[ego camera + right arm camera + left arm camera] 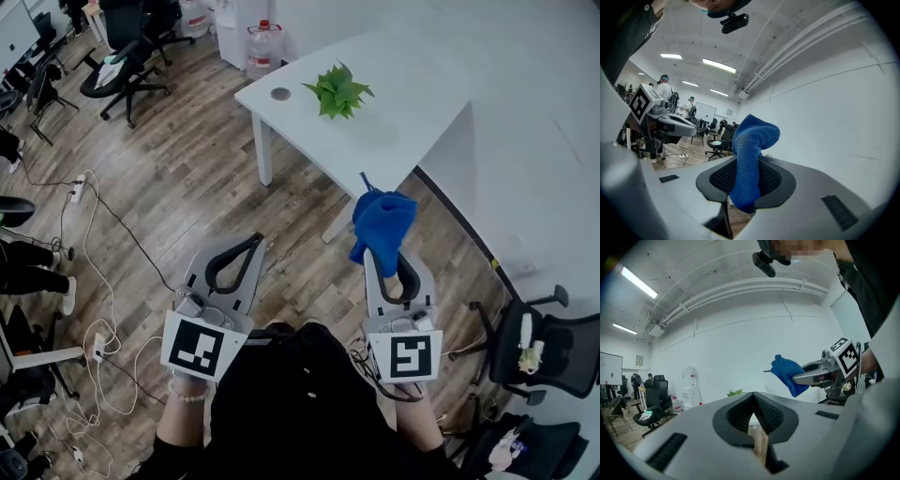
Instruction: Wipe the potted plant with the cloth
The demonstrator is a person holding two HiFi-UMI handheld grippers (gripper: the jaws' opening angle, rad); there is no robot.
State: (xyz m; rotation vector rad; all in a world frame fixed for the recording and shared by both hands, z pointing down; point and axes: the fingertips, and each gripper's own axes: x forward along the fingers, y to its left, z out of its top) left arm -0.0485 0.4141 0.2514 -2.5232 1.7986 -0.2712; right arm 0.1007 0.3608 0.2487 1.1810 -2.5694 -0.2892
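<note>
Wood-plank flooring [187,178] fills most of the head view, and a white tabletop [403,131] juts in from the upper right. The potted plant [337,91] stands upright on it, near its far corner. Taking the plant as the marker, a small round grey disc [280,94] lies on the tabletop just to its left. A large water bottle [264,45] stands on the floor beyond it to the upper left, and black office chairs [122,61] sit much further off on that side. The blue cloth [382,222] is well short of the plant, below it and slightly right in the head view, just off the tabletop's near edge. It is bunched up and pinched in the right tongs [382,249], whose jaws press on it from both sides. In the right gripper view it rises between the ridged pads and flops over above them, with a shorter end hanging below. The left tongs [256,238] are lower and further left of the plant, over the floor, their jaws drawn together with nothing between them. Cloth and plant are well apart. White cables [94,234] trail across the floor far to the plant's lower left.
</note>
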